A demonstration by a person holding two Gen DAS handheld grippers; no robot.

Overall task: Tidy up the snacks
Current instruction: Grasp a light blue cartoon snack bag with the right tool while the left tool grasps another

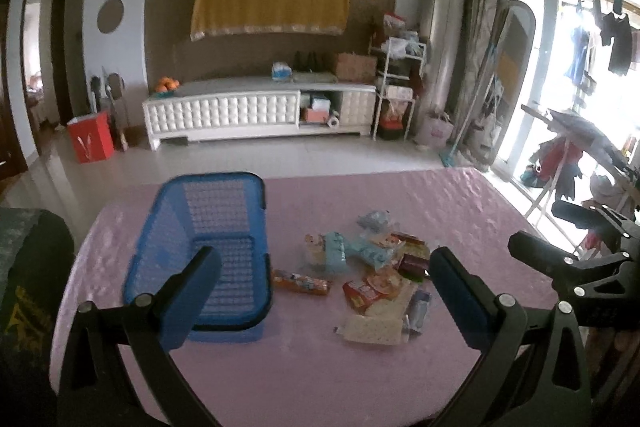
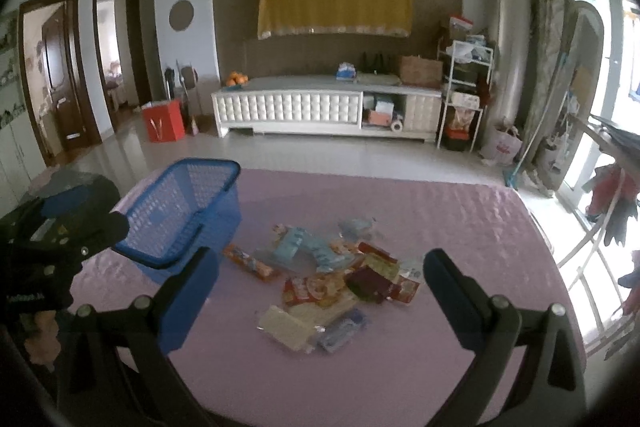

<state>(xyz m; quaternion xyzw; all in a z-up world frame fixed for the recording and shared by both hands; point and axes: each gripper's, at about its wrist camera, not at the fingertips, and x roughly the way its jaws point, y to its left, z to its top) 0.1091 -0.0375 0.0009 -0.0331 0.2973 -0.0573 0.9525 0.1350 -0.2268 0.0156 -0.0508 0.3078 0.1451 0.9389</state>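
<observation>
The left gripper (image 1: pixel 324 287) hangs above the pink table (image 1: pixel 440 203) with its fingers spread wide, holding nothing; the right gripper (image 2: pixel 320 287) is likewise spread and empty; a heap of snacks (image 2: pixel 332 279) lies mid-table, an orange packet (image 2: pixel 250 262) at its left edge; the blue basket (image 2: pixel 184 211) stands empty just left of the heap.

Left tongs (image 1: pixel 324 283) and right tongs (image 2: pixel 320 283) gape wide (both empty).
</observation>
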